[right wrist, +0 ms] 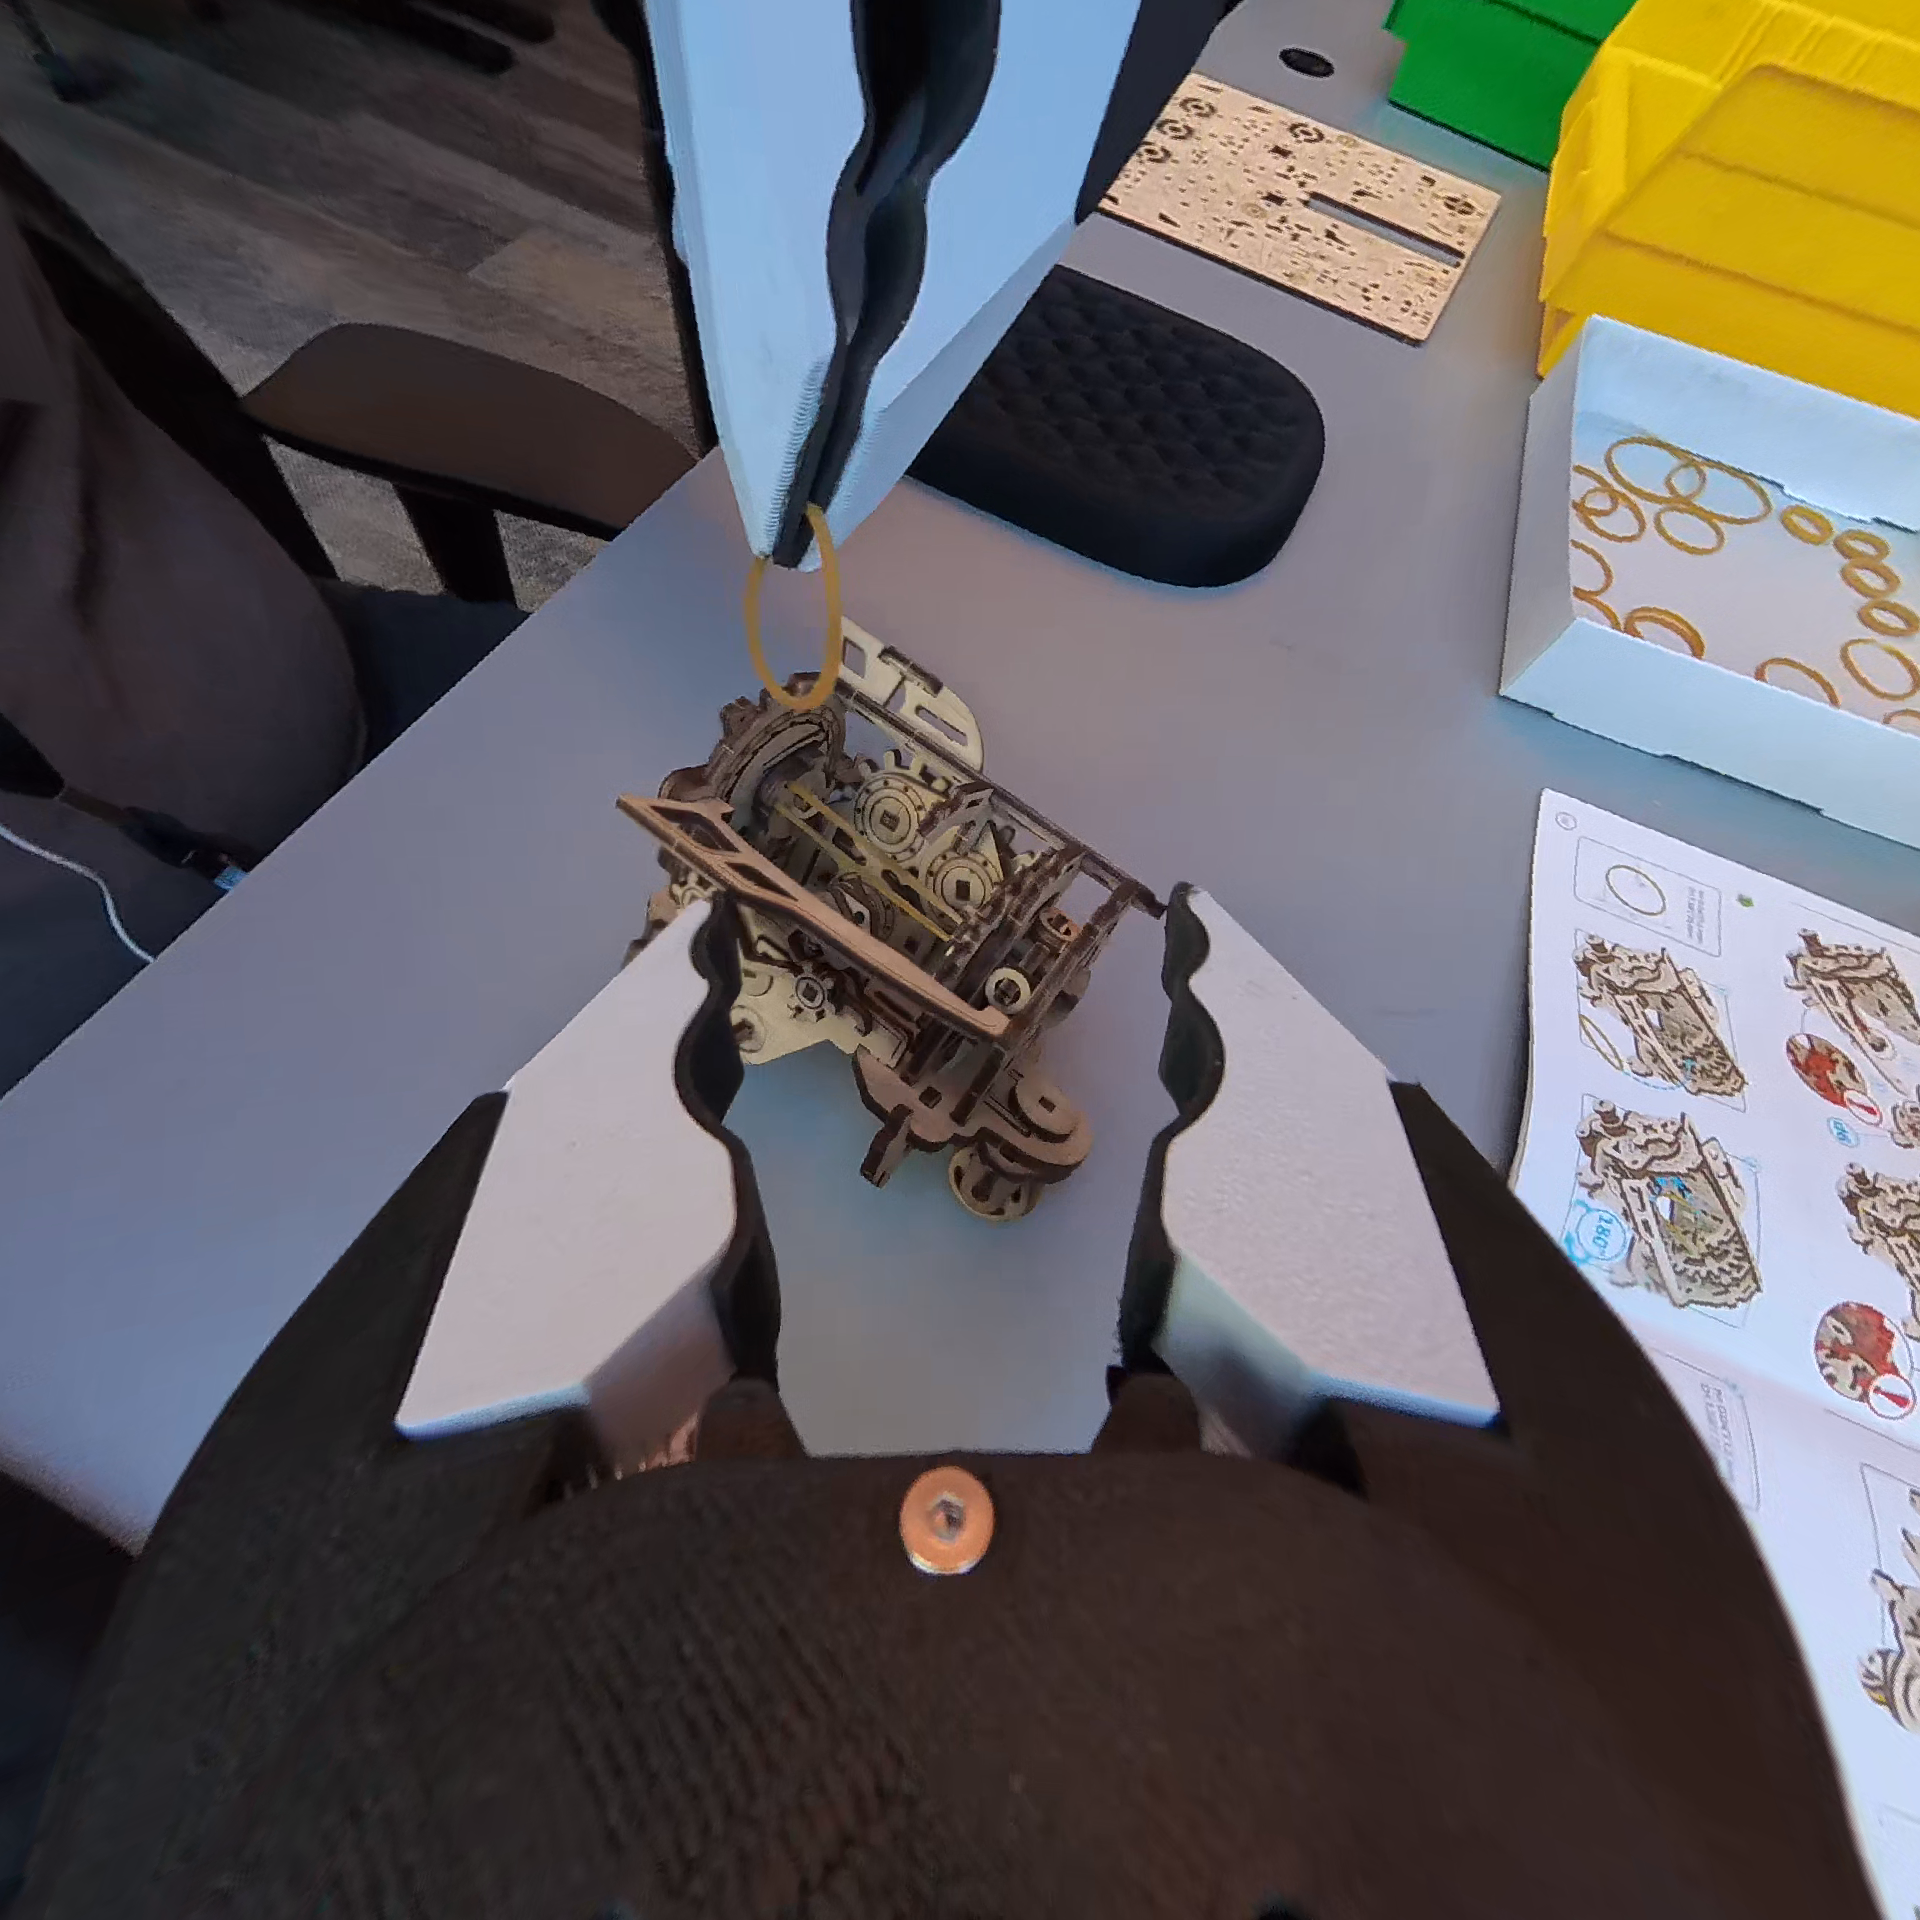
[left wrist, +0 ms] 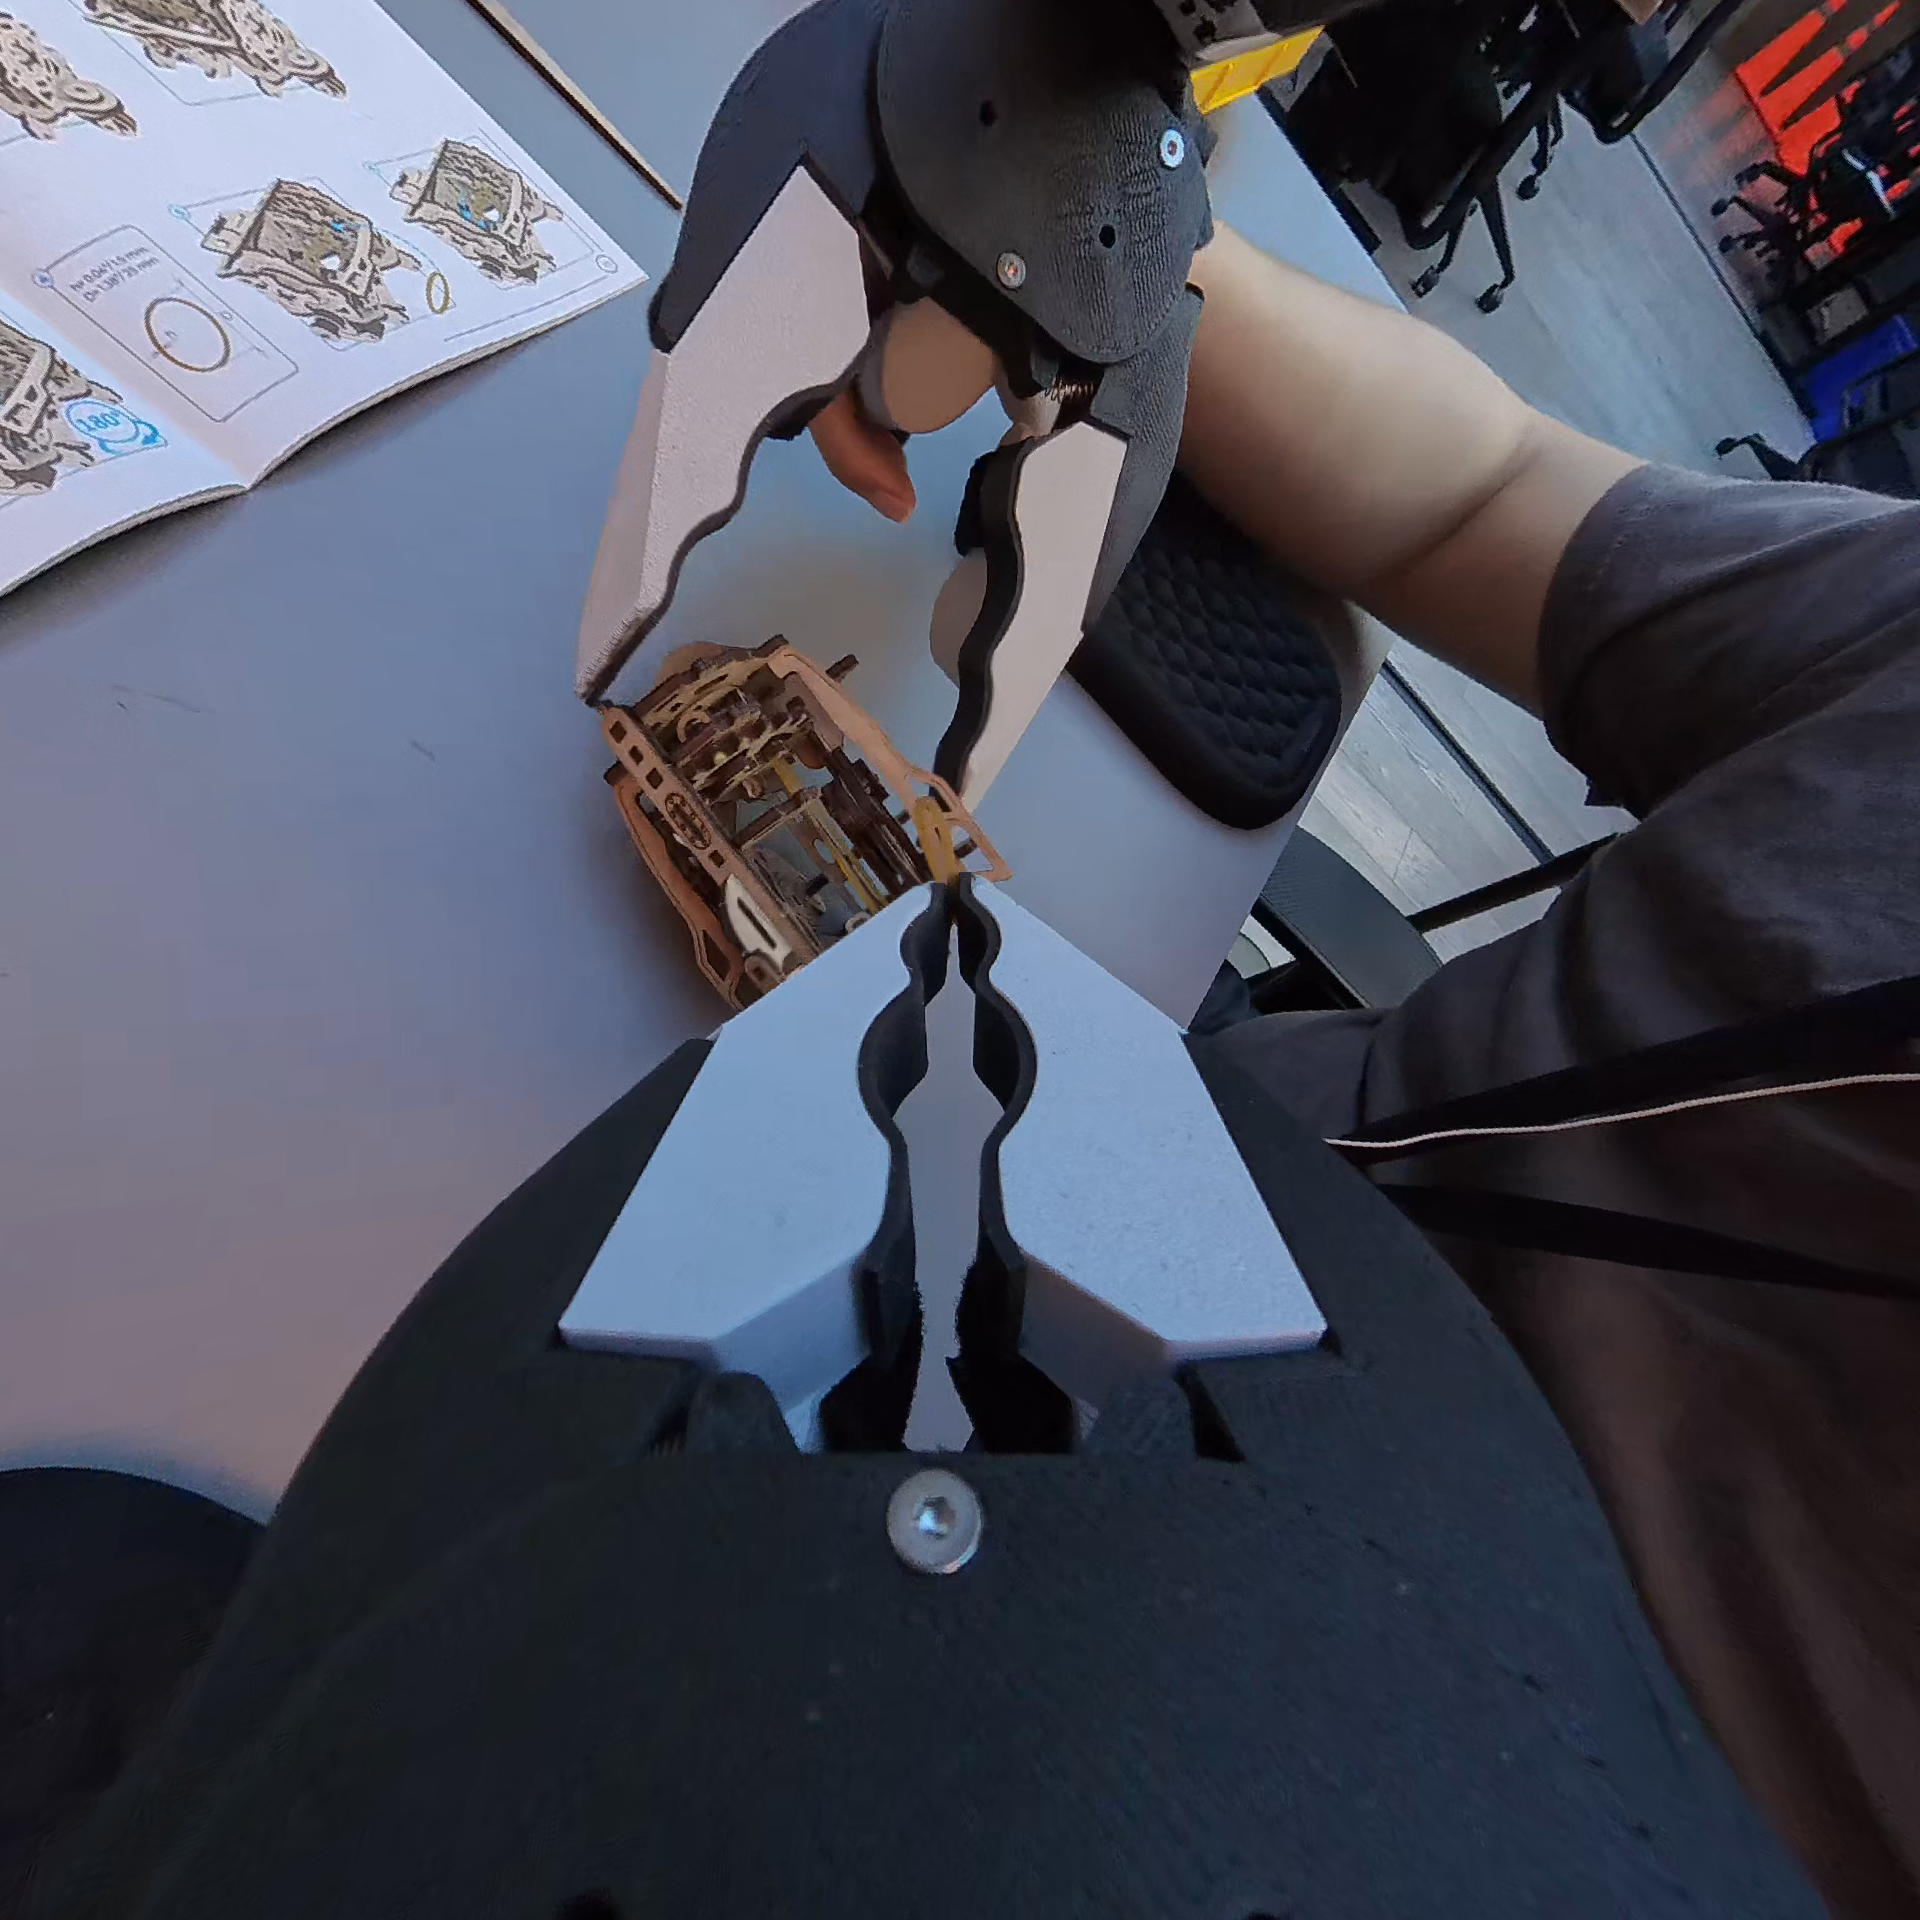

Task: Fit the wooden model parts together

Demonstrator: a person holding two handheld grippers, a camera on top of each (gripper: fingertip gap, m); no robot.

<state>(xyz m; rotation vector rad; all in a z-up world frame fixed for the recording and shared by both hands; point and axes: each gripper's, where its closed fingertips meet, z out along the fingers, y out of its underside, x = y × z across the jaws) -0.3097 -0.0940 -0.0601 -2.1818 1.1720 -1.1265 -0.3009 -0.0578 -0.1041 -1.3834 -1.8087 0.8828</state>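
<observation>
Now the left gripper (right wrist: 805,540) is pinching a thin yellow rubber band loop (right wrist: 793,623) with its jaws pressed together. Just under those jaws, the small brown wooden gear model (right wrist: 883,956) is sitting on the grey tabletop (right wrist: 416,935). The right gripper (right wrist: 940,925) is holding its jaws spread wide on both sides of the model, gripping nothing.

Grey table (right wrist: 312,935) over grey wood-look floor (right wrist: 436,187), with black office chairs (left wrist: 1455,135) beyond.
</observation>
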